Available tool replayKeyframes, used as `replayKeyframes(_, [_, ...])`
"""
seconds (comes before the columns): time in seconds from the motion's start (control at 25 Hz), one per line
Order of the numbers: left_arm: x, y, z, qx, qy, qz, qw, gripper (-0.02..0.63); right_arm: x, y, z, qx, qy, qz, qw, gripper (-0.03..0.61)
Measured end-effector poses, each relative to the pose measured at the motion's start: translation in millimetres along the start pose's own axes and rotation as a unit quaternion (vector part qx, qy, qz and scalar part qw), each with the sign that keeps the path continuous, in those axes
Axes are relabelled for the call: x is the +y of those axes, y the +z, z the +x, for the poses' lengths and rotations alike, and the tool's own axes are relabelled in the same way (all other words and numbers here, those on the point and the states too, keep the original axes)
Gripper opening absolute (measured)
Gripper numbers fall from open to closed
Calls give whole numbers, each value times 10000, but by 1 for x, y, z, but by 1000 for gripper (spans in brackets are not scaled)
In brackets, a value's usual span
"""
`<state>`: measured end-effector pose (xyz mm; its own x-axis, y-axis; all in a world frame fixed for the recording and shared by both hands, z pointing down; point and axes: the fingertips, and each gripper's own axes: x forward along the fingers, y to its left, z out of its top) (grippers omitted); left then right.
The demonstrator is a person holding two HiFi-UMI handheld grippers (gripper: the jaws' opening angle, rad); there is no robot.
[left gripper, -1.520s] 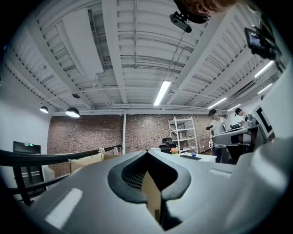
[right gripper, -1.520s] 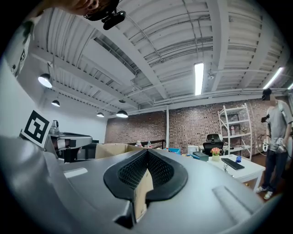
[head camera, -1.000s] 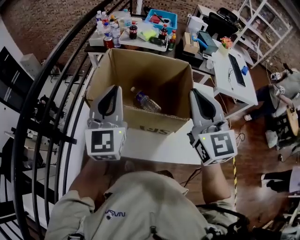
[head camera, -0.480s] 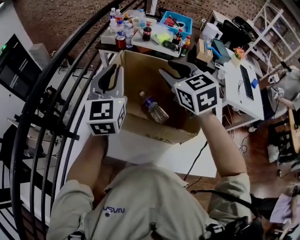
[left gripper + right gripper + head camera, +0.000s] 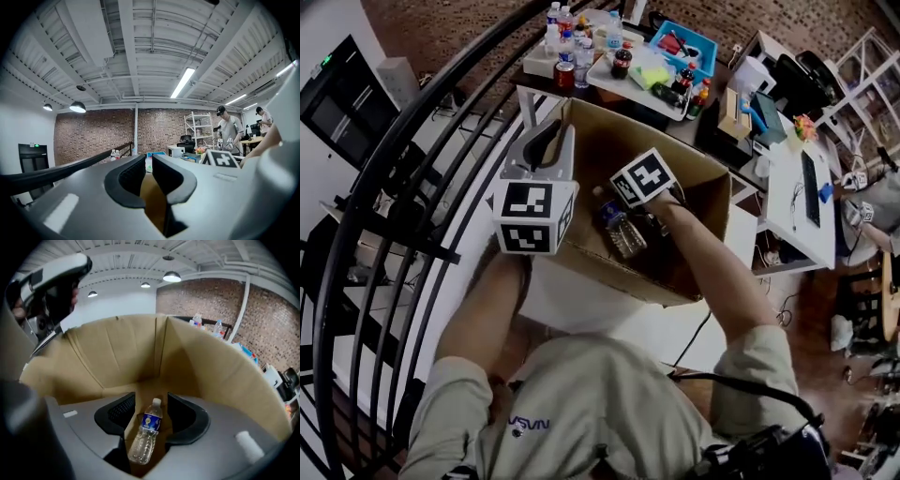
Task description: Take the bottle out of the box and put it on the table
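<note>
A clear water bottle (image 5: 622,231) with a blue label and white cap lies on the floor of the open cardboard box (image 5: 609,272). My right gripper (image 5: 639,220) reaches steeply down into the box beside it. In the right gripper view the bottle (image 5: 146,430) lies between the jaws of the right gripper (image 5: 151,401), which are opening, and the pads stand clear of it. My left gripper (image 5: 546,141) hovers level over the box's left wall. In its own view the left gripper (image 5: 148,161) has its jaws almost together, with nothing between them. The box rests on a white table (image 5: 581,309).
A black curved railing (image 5: 422,159) runs along the left. Behind the box a table carries several bottles, cans and a tray (image 5: 628,66). A white desk (image 5: 797,206) stands at the right. Two people (image 5: 229,131) stand far off in the left gripper view.
My right gripper swung from the box's near right corner up over the rim and down inside, and its jaws spread. The left gripper slid forward along the left wall.
</note>
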<state>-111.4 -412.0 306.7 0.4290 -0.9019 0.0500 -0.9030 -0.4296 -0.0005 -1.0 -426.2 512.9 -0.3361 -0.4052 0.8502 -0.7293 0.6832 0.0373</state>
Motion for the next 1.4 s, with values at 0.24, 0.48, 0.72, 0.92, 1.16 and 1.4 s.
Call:
replayKeyframes(0.24, [-4,-14,8,199,-75,-103,9997,20,4,-48,56,830,247,55,9962,229])
replayKeyframes(0.48, [-4,-11,15,126,-41,-142,9998,20,8,-91,88,1482,440,260,9876,261])
replayKeyframes(0.72, [-8,-13,21,156,-122,-137,9997,20,15,-118,111,1906,431,95,9807,276])
replayKeyframes(0.92, [-11,-16,30,338,-195,26,9992,20,6,-128,120,2030,144,-134,9790,284])
replayKeyframes(1.16, [-17,-17,36,327,-261,87,9991,20,5,-139,129,2145,318,55,9762,311])
replayKeyframes(1.4, [-14,-23,37,337,-276,1,9991,20,15,-142,133,2271,672,129,9715,341])
